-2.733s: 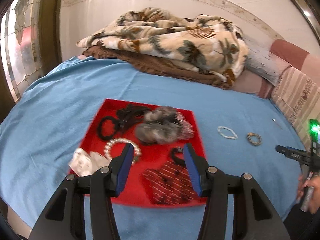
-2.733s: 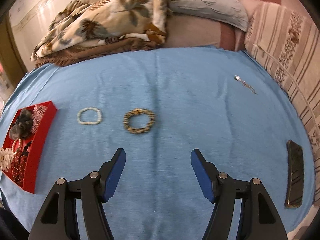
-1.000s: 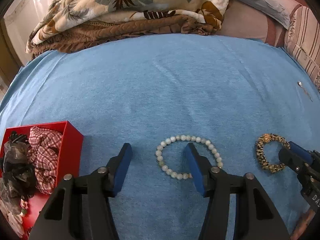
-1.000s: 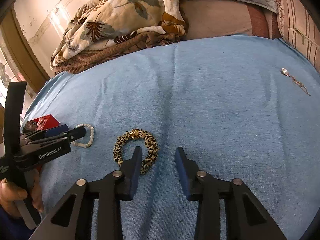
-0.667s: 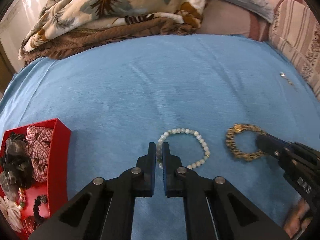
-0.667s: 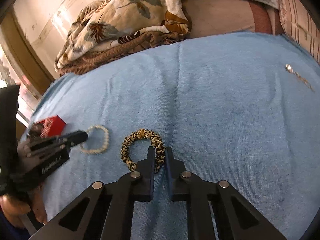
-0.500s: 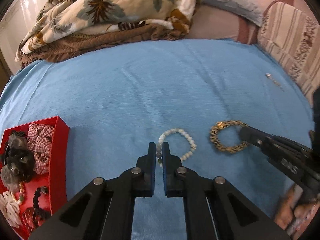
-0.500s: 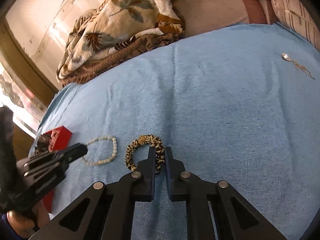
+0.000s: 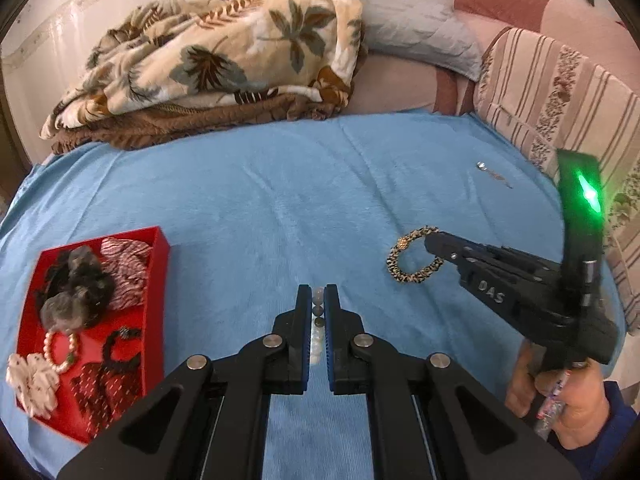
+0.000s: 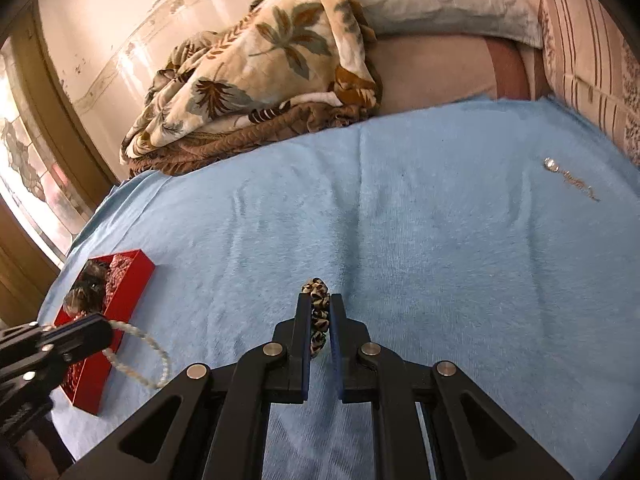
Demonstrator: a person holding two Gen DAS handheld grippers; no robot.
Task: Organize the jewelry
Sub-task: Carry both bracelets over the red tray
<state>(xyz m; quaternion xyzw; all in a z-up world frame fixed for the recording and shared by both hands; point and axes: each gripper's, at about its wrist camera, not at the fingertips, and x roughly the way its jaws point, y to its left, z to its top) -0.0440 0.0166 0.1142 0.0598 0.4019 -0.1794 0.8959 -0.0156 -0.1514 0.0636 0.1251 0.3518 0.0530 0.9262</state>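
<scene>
In the left wrist view the left claw (image 9: 318,300) sits at lower centre, its jaws clenched on the pale bead bracelet (image 9: 318,308), whose beads show edge-on in the narrow slit between the blue pads. In the right wrist view that same bracelet hangs as a pale loop from the left claw's tip at the lower left of the frame, in front of the near corner of the red tray (image 9: 158,280); whether it is clear of the blue bedspread (image 9: 280,200) cannot be told. The right claw (image 10: 321,312) fills the lower centre of its own view, jaws pinched on the leopard-print scrunchie (image 10: 318,312), which stands edge-on between the pads with its top poking out past the fingertips. From the left wrist view the scrunchie appears as a ring at centre right, gripped at its right side by the right claw's tip, with a green light glowing on the tool body behind and a hand (image 9: 560,396) around the handle at the lower right. The red tray lies on the bedspread at the left of the left wrist view, holding a dark furry scrunchie (image 9: 76,288), a red-and-white checked one (image 9: 124,268), a pearl bracelet (image 9: 60,352), a white flower clip (image 9: 32,380) and a dark red patterned piece (image 9: 100,388). A small silver pendant on a chain (image 10: 568,178) lies alone on the bedspread at the upper right of the right wrist view. A leaf-print blanket (image 9: 224,52) is heaped across the top of the frame, with pillows (image 9: 420,36) to its right.
</scene>
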